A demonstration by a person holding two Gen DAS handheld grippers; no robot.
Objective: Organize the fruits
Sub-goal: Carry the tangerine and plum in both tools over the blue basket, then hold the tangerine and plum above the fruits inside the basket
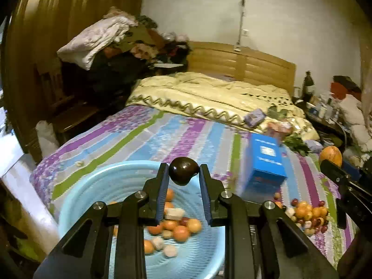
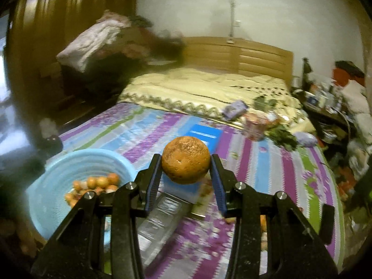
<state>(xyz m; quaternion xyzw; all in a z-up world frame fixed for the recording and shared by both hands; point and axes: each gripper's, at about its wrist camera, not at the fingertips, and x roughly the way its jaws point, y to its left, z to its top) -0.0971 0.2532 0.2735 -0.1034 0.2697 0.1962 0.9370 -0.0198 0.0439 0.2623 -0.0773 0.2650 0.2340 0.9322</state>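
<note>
My left gripper (image 1: 183, 171) is shut on a small dark round fruit (image 1: 183, 170), held above the near part of a light blue basin (image 1: 93, 183). Several orange and pale fruits (image 1: 179, 229) lie in that basin. My right gripper (image 2: 186, 162) is shut on a rough-skinned orange (image 2: 186, 160), held over the striped bedspread to the right of the basin (image 2: 69, 162). A loose pile of small orange and red fruits (image 1: 307, 214) lies on the bedspread at the right. In the left wrist view the orange (image 1: 331, 154) and the right gripper's black frame show at the right edge.
A blue box (image 1: 265, 160) stands on the bedspread right of the basin. A clear plastic container (image 2: 160, 218) lies below my right gripper. Leafy greens (image 1: 296, 144), a pink cup (image 2: 254, 125) and small packets lie further back. A cream blanket, wooden headboard and cluttered nightstand (image 1: 323, 109) are behind.
</note>
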